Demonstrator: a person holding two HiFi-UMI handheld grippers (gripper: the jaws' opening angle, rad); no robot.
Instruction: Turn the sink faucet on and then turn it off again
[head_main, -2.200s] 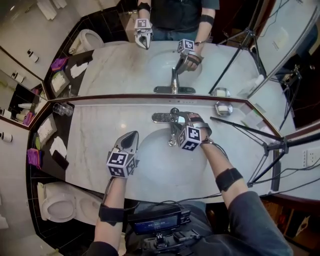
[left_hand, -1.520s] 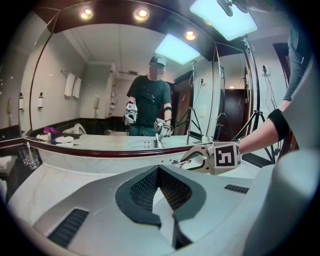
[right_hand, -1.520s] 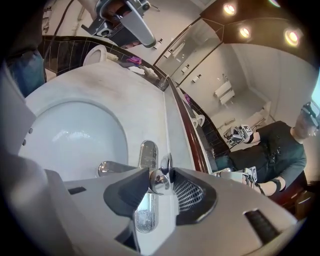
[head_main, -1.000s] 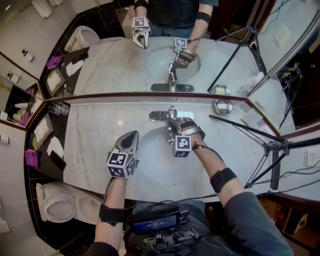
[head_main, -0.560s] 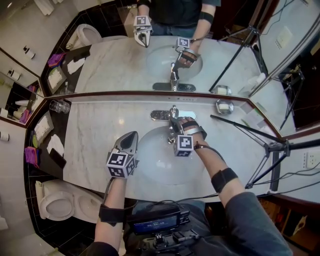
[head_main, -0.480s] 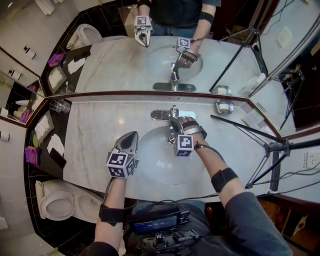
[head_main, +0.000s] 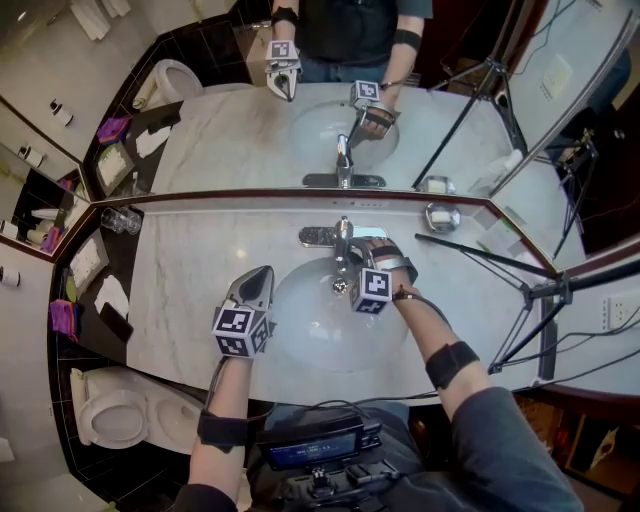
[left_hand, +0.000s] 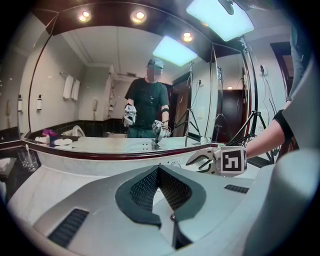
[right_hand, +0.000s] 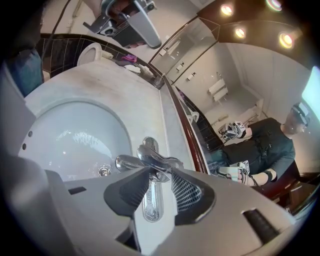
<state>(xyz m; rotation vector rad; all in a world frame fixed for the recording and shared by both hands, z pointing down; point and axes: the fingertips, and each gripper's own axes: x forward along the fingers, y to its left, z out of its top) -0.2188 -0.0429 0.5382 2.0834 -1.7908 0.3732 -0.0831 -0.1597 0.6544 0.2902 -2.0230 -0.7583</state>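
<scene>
A chrome faucet (head_main: 342, 240) stands at the back of the white sink basin (head_main: 310, 335), just under the mirror. My right gripper (head_main: 352, 258) is at the faucet from the right. In the right gripper view the lever (right_hand: 152, 156) lies between the tips of that gripper (right_hand: 159, 177). Its jaws have just been opening, and a gap shows beside the lever. I see no water stream. My left gripper (head_main: 263, 273) hovers over the counter left of the basin. It is shut and holds nothing, its tips meeting (left_hand: 159, 169).
A wall mirror runs behind the counter and doubles the scene. Drinking glasses (head_main: 122, 218) stand at the counter's far left, a soap dish (head_main: 441, 216) at the back right. A tripod (head_main: 530, 292) stands to the right and a toilet (head_main: 115, 410) low on the left.
My right gripper has shifted slightly at the faucet and rolled a little. The left gripper has stayed where it was.
</scene>
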